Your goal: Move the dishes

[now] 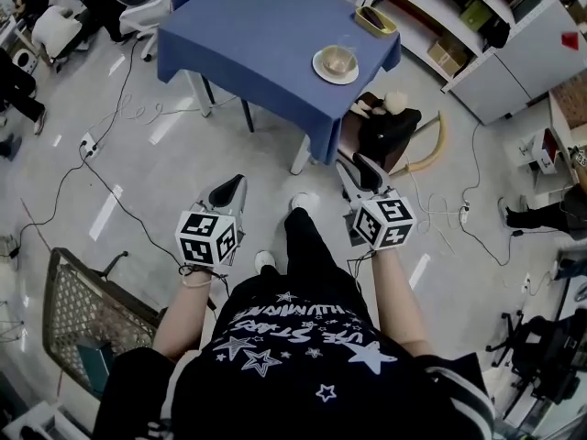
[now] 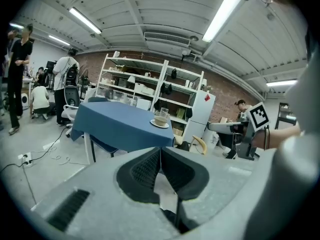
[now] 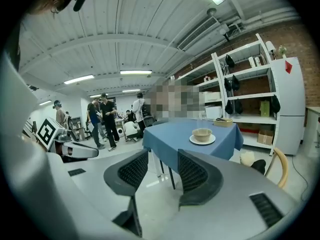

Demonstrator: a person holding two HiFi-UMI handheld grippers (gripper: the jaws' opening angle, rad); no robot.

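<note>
Upper centre of the head view: counter (image 1: 257, 26) draped in a blue cloth, carrying a tan bowl (image 1: 337, 59) set on a white plate (image 1: 320, 71) near its right-hand corner, and a yellow tray (image 1: 376, 20) at the far corner. The dishes sit well apart from both tools, so the move looks not yet begun. Lower centre: left gripper (image 1: 231, 192), fingers together and empty, and right gripper (image 1: 359, 174), fingers apart with nothing between them. Both point toward the counter, judged an approach with the right one readied for the plate's rim.
</note>
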